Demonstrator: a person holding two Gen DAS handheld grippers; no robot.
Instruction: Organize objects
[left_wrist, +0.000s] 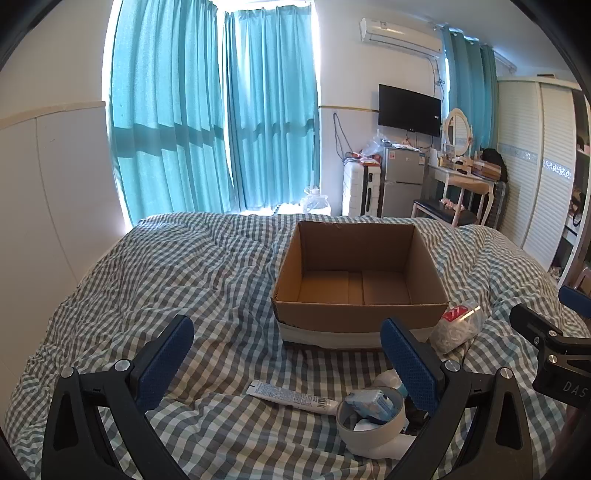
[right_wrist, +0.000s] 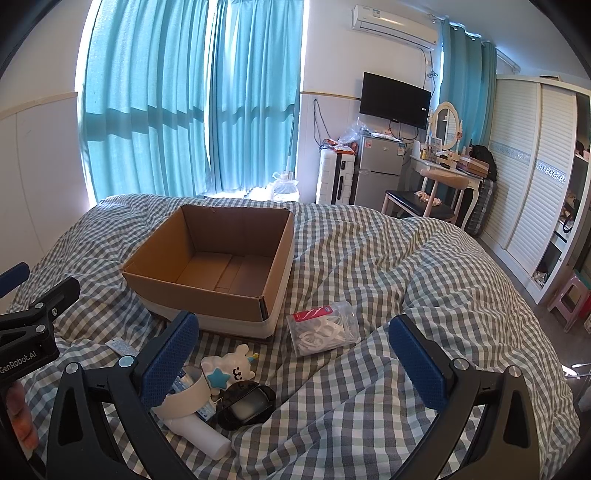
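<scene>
An open, empty cardboard box (left_wrist: 360, 317) sits on the checked bedspread; it also shows in the right wrist view (right_wrist: 207, 291). In front of it lies a pile: a white tube (left_wrist: 291, 398), a tape roll (left_wrist: 371, 419) with a blue packet (left_wrist: 373, 400) in it, a white bear toy (right_wrist: 232, 365), a black case (right_wrist: 245, 406) and a white bottle (right_wrist: 199, 435). A clear bag of white parts (right_wrist: 323, 328) lies right of the box (left_wrist: 458, 326). My left gripper (left_wrist: 286, 363) is open above the tube. My right gripper (right_wrist: 295, 354) is open, right of the pile.
The checked bedspread (right_wrist: 406, 266) is rumpled, with a raised fold at the right. Beyond the bed stand teal curtains (left_wrist: 207, 118), a suitcase (left_wrist: 360, 190), a small fridge (left_wrist: 400, 181), a dressing table (left_wrist: 465, 177) with stool, and a white wardrobe (right_wrist: 532, 177).
</scene>
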